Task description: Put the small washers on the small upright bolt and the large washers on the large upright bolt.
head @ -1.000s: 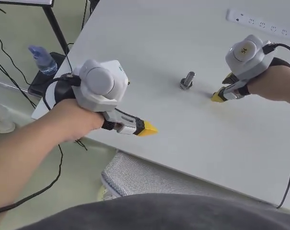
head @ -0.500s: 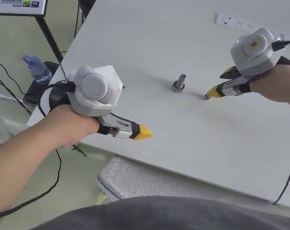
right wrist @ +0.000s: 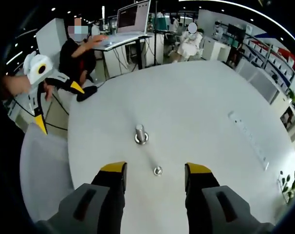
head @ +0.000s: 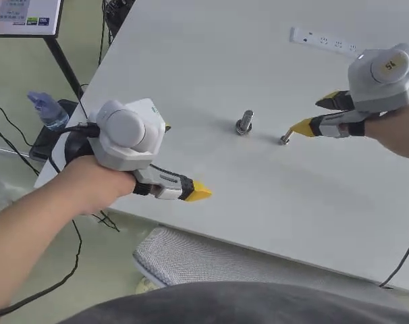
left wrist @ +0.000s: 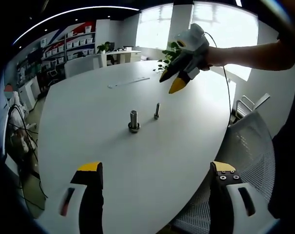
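The large bolt (head: 243, 123) stands upright on the white table (head: 191, 81). The small bolt (head: 285, 139) stands upright just beside it, on the side toward the right gripper (head: 316, 114).

A second ago the right gripper's lower yellow tip was down at that very spot and covered the small bolt. Half a second ago the tip was just beginning to uncover it. Now the tip hangs clear of the small bolt and farther from the large bolt than before, so the small bolt shows in full.

The right gripper's jaws are apart with nothing between them. In the right gripper view the small bolt sits on the table under the gap between the two tips, with the large bolt farther ahead. Each bolt has a wider ring at its foot. Whether that is a washer or the bolt's own head cannot be told.

The left gripper (left wrist: 156, 166) has kept its place relative to the large bolt. It is at the table edge nearest the person, well apart from the large bolt and on the side away from the small bolt. Its jaws are spread wide and empty, and the left gripper view shows both bolts ahead between them.

A power strip (head: 324, 42) lies well beyond the large bolt, on the far part of the table. The large bolt sits slightly left and lower in the head view than before, but the whole picture has slid with it, so that shift is the camera's.
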`<state>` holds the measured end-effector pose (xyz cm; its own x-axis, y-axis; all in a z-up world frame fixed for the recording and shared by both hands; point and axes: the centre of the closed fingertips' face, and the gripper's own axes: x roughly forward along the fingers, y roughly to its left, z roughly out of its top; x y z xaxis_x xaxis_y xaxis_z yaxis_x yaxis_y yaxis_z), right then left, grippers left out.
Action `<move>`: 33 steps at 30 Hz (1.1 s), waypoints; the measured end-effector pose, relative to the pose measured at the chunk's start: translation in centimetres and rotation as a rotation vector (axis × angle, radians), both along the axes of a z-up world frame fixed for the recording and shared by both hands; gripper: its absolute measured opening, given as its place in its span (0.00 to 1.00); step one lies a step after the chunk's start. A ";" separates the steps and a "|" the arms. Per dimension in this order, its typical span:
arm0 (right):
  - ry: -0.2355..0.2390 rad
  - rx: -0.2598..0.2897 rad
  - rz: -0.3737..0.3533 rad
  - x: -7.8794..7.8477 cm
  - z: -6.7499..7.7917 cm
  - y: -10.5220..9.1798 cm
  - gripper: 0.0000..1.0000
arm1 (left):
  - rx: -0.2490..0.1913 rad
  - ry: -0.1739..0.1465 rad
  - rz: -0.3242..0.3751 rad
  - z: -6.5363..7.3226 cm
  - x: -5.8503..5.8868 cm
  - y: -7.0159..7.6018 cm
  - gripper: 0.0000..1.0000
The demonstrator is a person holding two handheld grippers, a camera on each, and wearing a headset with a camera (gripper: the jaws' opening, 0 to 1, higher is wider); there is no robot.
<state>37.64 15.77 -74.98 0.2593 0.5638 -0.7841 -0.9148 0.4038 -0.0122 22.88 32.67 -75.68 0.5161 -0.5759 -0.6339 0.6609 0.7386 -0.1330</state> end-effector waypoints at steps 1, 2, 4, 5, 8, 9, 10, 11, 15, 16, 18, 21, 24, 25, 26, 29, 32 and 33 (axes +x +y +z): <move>-0.003 0.017 -0.019 0.0 0.4 -0.3 0.51 | -0.003 -0.001 0.003 0.1 0.0 0.0 0.91; -0.004 0.027 -0.032 0.0 0.7 -0.5 0.52 | -0.003 -0.002 0.005 0.2 0.0 0.0 0.91; 0.000 0.041 -0.049 0.2 0.6 -1.2 0.54 | -0.004 -0.007 0.008 0.3 0.1 0.0 0.91; -0.003 0.047 -0.056 0.2 0.8 -1.5 0.54 | -0.005 -0.007 0.009 0.4 0.1 0.0 0.91; 0.001 0.069 -0.093 -0.2 1.2 -2.6 0.55 | -0.008 -0.014 0.013 0.6 0.1 0.0 0.91; 0.000 0.075 -0.102 -0.4 1.3 -2.8 0.55 | -0.010 -0.015 0.015 0.6 0.1 0.0 0.91; -0.009 0.091 -0.124 -0.5 1.6 -3.1 0.55 | -0.015 -0.014 0.018 0.6 0.0 0.0 0.91; -0.013 0.098 -0.135 -0.6 1.8 -3.4 0.55 | -0.018 -0.012 0.021 0.7 0.0 0.0 0.91; -0.025 0.179 -0.168 -1.1 2.7 -4.0 0.56 | -0.041 -0.023 0.038 1.2 0.0 -0.1 0.92; -0.033 0.214 -0.192 -1.1 3.1 -3.9 0.56 | -0.044 -0.023 0.039 1.2 -0.1 -0.2 0.92; -0.024 0.257 -0.222 -0.9 3.4 -4.4 0.57 | -0.043 -0.023 0.044 1.2 -0.2 -0.2 0.93; -0.034 0.316 -0.222 -2.2 4.4 -4.6 0.58 | -0.048 -0.019 0.054 1.1 -0.5 -0.1 0.93; -0.037 0.339 -0.217 -3.7 4.8 -5.0 0.61 | -0.053 -0.020 0.063 1.3 -1.1 -0.2 0.94; -0.037 0.349 -0.219 -4.2 5.0 -5.1 0.64 | -0.050 -0.027 0.064 1.5 -1.3 -0.2 0.94; -0.026 0.372 -0.234 -4.6 5.3 -5.3 0.66 | -0.048 -0.033 0.064 1.5 -1.4 -0.2 0.94; -0.019 0.409 -0.254 -5.9 5.8 -5.8 0.67 | -0.048 -0.029 0.070 1.2 -1.9 -0.2 0.94; -0.022 0.410 -0.262 -7.1 5.8 -6.4 0.67 | -0.062 -0.033 0.083 1.5 -2.1 -0.2 0.94; -0.030 0.414 -0.263 -7.5 5.8 -6.6 0.67 | -0.073 -0.036 0.086 1.7 -2.1 -0.3 0.94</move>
<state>30.16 9.17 -69.22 0.4537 0.7389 -0.4982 -0.7827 0.5976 0.1737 20.78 32.39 -73.94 0.5873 -0.5722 -0.5724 0.6005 0.7822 -0.1657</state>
